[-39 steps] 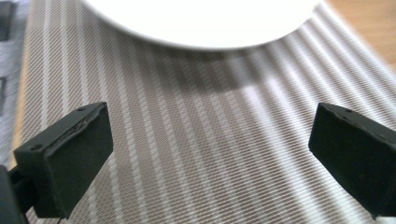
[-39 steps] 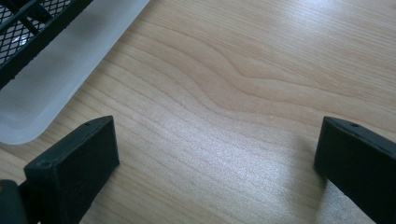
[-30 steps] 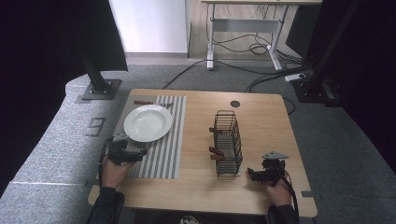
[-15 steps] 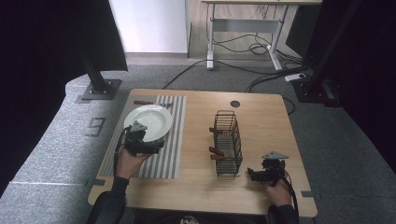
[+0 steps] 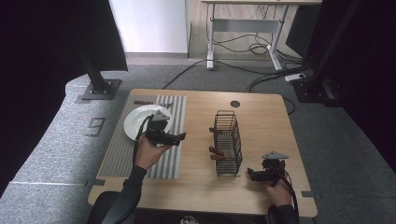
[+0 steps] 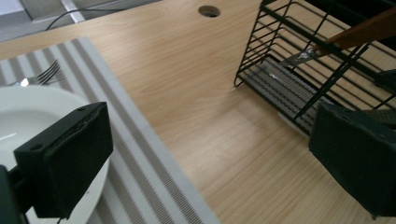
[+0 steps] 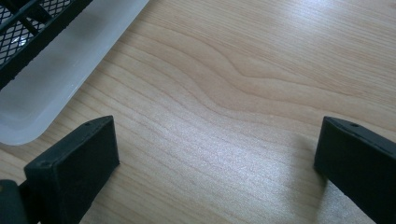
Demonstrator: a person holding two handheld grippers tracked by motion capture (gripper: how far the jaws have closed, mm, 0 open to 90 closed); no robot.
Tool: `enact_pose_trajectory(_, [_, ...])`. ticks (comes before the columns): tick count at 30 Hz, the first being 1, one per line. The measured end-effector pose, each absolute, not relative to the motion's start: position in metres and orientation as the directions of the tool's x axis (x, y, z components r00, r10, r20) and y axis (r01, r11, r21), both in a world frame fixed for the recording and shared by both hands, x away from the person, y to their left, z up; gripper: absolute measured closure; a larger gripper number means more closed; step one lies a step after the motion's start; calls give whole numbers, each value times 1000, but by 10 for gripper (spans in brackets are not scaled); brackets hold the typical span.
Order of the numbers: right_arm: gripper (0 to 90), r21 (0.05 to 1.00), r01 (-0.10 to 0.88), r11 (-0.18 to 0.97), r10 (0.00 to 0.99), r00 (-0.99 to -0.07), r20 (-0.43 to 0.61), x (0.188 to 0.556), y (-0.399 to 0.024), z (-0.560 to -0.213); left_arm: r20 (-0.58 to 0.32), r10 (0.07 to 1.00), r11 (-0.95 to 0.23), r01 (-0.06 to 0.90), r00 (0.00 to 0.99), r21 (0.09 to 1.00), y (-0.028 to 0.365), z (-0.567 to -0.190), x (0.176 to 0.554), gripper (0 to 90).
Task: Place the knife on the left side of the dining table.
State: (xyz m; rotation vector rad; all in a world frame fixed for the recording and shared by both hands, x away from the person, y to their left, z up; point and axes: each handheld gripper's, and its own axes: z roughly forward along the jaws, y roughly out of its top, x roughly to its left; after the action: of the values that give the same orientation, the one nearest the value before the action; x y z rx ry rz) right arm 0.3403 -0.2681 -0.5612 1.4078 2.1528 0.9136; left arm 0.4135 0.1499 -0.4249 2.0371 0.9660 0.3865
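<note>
Right gripper: nearest to me, I have it resting low at the table's near right edge, jaws spread wide with nothing between them, just beside the rack's near end.
Left gripper: I hold it above the striped placemat, jaws released and empty, pointed across the bare wood toward the rack; in the left gripper view the jaws frame the rack's near corner.
Wire rack: black, standing on a pale tray in the middle of the table, well apart from the left gripper.
Wooden-handled utensils: their handles poke out of the rack's left side; a blade shows through the bars.
Plate: white, empty, on the placemat's far part, under the left gripper's rear.
Fork: lying on the placemat beyond the plate.
Step in hand: I judge this as the left gripper's approach to the rack for a utensil.
Next move: carry the left gripper across, line its jaws on one handle, close, and draw it clear of the bars without tipping the rack.
</note>
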Motion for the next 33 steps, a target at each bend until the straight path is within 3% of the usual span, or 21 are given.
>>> enact_pose_trajectory(19, [0, 712, 645, 276, 914, -406, 14, 340, -268, -561, -80, 659, -410, 445, 748, 796, 80, -412, 418, 0])
enact_pose_trajectory(33, [0, 713, 645, 277, 913, -407, 13, 340, -268, -561, -64, 672, -417, 449, 738, 790, 54, -410, 431, 41])
